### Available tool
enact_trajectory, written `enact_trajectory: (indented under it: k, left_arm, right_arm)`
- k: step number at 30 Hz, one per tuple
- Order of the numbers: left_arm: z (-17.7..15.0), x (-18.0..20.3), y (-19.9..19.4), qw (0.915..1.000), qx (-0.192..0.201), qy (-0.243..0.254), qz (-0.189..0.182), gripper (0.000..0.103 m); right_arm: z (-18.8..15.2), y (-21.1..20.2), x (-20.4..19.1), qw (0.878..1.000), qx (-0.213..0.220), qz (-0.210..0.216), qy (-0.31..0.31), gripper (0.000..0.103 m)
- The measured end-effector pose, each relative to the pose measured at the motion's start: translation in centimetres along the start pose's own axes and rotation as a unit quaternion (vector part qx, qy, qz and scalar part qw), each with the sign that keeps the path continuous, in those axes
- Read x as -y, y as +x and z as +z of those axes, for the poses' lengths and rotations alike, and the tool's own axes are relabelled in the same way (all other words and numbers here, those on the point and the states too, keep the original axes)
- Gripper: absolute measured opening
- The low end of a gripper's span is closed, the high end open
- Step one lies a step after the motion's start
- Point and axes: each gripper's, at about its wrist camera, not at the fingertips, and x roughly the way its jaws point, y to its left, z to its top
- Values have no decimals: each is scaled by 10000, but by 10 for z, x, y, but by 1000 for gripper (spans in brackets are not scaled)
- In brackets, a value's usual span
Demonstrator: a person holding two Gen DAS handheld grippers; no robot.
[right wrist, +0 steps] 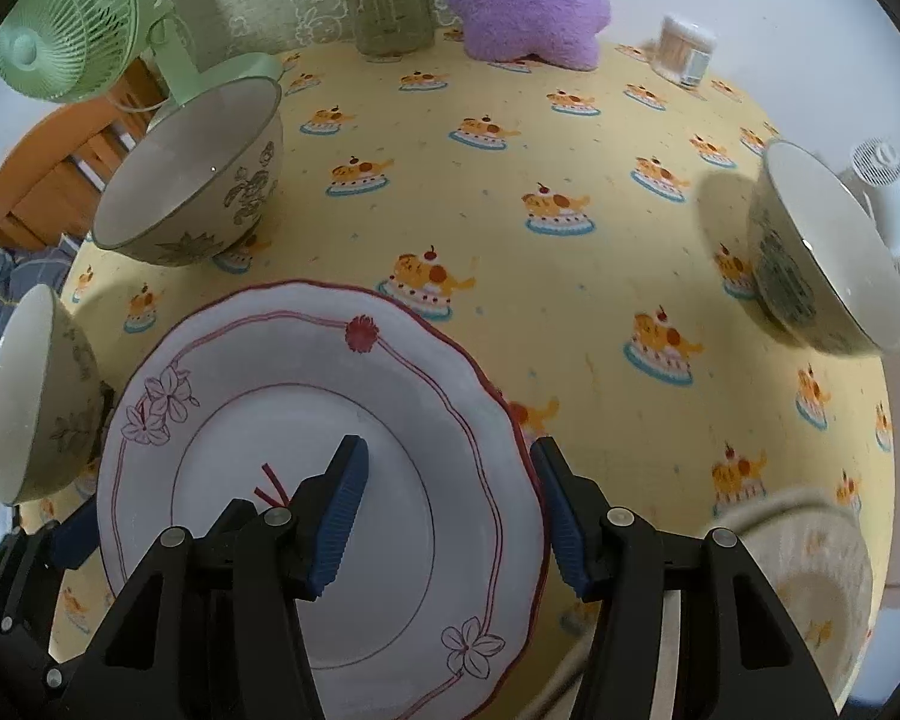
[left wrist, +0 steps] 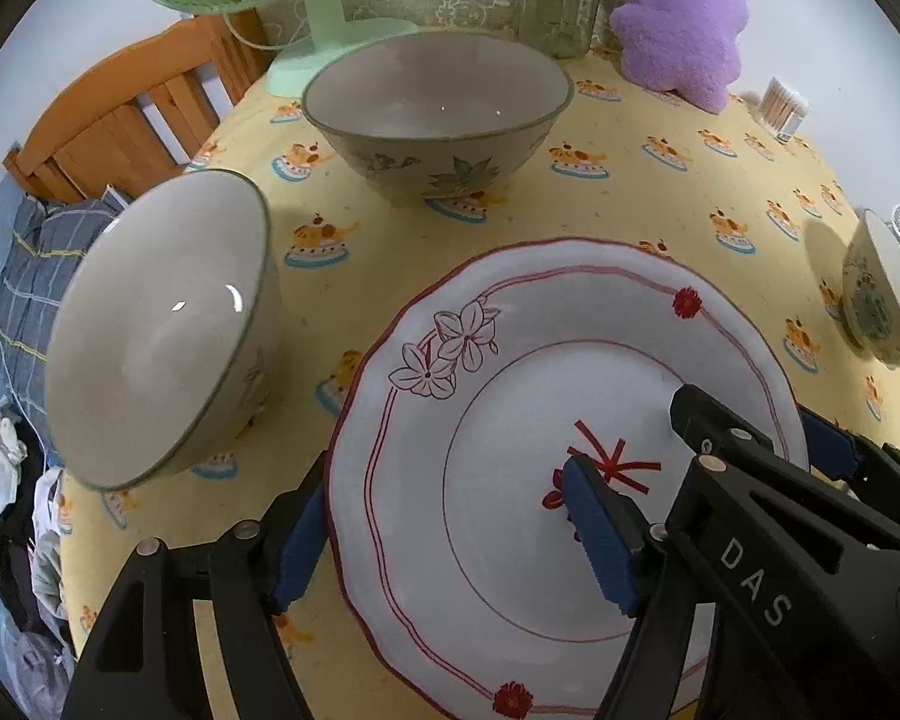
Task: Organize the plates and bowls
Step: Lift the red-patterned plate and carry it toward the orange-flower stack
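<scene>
plate (left wrist: 510, 396) lies flat at near edge of table, scalloped red rim. open yellow cloth (right wrist: 510, 192) runs right of plate and toward far side. big bowl (left wrist: 438, 114) beyond plate, second bowl (left wrist: 162, 330) just left of it, third bowl (right wrist: 822, 252) well apart at right.

left gripper (left wrist: 450, 534) straddles plate's left rim, jaws apart, pads clear of it. right gripper (right wrist: 450, 516) straddles right rim, also open, nothing gripped.

green fan (right wrist: 72, 18), glass jar (right wrist: 390, 0), purple plush (right wrist: 534, 0) along far edge; wooden chair (left wrist: 120, 120) at left.
</scene>
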Motion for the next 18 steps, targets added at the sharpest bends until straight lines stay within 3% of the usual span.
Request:
enact_trajectory:
  k: [18]
  left_arm:
    - [-44, -17, -67, 9980, 274, 491, -301, 75]
  right_arm:
    - [-59, -80, -15, 9983, 322, -275, 408, 60]
